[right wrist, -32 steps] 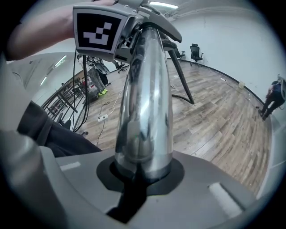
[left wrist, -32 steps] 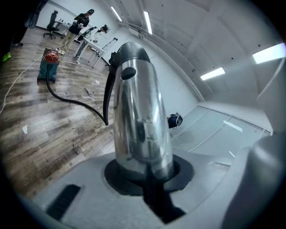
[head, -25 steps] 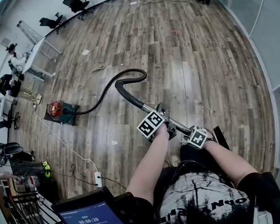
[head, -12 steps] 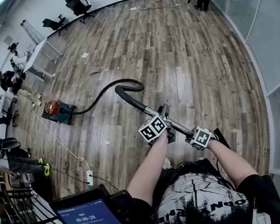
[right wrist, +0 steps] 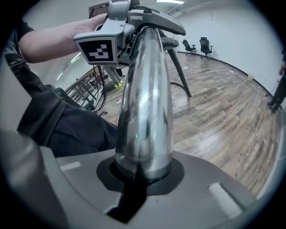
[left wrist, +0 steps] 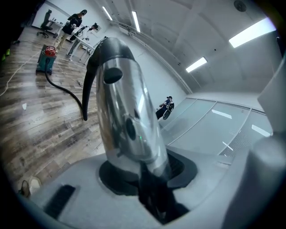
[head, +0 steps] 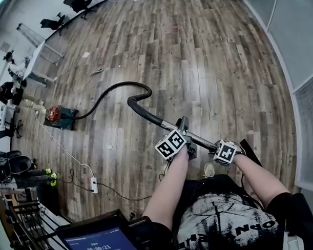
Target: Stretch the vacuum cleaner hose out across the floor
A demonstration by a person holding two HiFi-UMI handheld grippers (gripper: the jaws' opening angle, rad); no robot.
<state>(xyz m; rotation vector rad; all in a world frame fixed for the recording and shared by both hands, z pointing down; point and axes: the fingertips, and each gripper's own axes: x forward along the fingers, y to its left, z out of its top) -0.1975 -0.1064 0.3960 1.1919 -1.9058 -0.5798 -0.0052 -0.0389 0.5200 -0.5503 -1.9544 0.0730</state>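
While both tools sit on the chrome wand [head: 202, 140], a wood-plank floor [head: 211, 63] spreads out ahead of them, with a glass partition [head: 297, 35] on the right tool's side. From the wand's far end, ahead of the left tool [head: 187, 148], the black hose [head: 127, 83] rises into a loop. It then sweeps down across the boards to the vacuum canister [head: 56, 116], well away on that tool's outer side. A white worktop [head: 36, 59] and office chairs [head: 78, 2] stand beyond the canister. A power strip [head: 93, 184] lies nearer, on a white cable.

Only the head view takes in the whole run of hose. The left tool view adds the ceiling light strips [left wrist: 254, 33] and a distant person [left wrist: 166, 107]. It also shows that tool's jaws ringing the wand, with a dark gap at each side. They have just been closing and are not pressed tight. The right tool view looks back along the wand to the other tool's marker cube [right wrist: 99, 50] and a bare forearm [right wrist: 53, 38]. Here the right tool [right wrist: 140, 174] has its jaws drawn in snug against the chrome.
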